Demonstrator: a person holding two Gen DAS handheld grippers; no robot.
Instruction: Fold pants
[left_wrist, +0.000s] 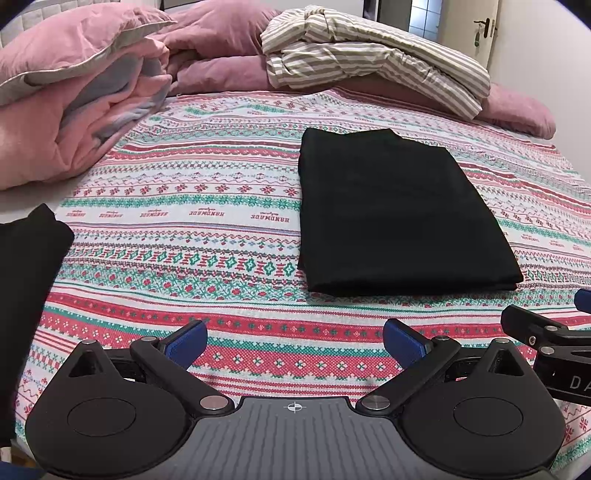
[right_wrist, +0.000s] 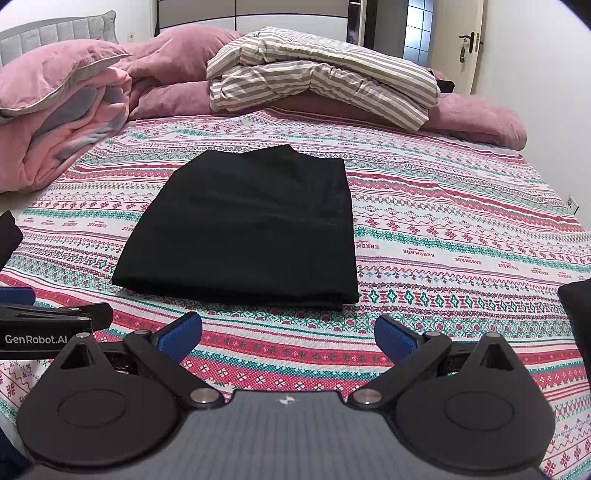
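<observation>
My left hand-held gripper (left_wrist: 295, 341) sits nearest me, its blue pads (left_wrist: 186, 343) spread wide and grasping nothing, above the patterned bedspread (left_wrist: 207, 236). My right hand-held gripper (right_wrist: 288, 338) is just beside it, released the same way, empty between its fingers.

Just beyond both lie the black pants (right_wrist: 251, 229), folded into a flat, tidy rectangle on the bedspread, touched by neither tool. The bundle's long axis runs away from me toward the head of the bed, leaning a little to the left as it goes in the left view. A thick folded edge faces me; the far end is narrower, with a small uneven peak.

At the left edge of the bed, apart from the pants, another dark garment (left_wrist: 29, 295) shows partly.

Farther off, a pink duvet (right_wrist: 62, 122) is heaped on the left, and a striped duvet (right_wrist: 325, 74) lies folded over mauve bedding (right_wrist: 476, 118). Behind stands a door (right_wrist: 469, 40).
</observation>
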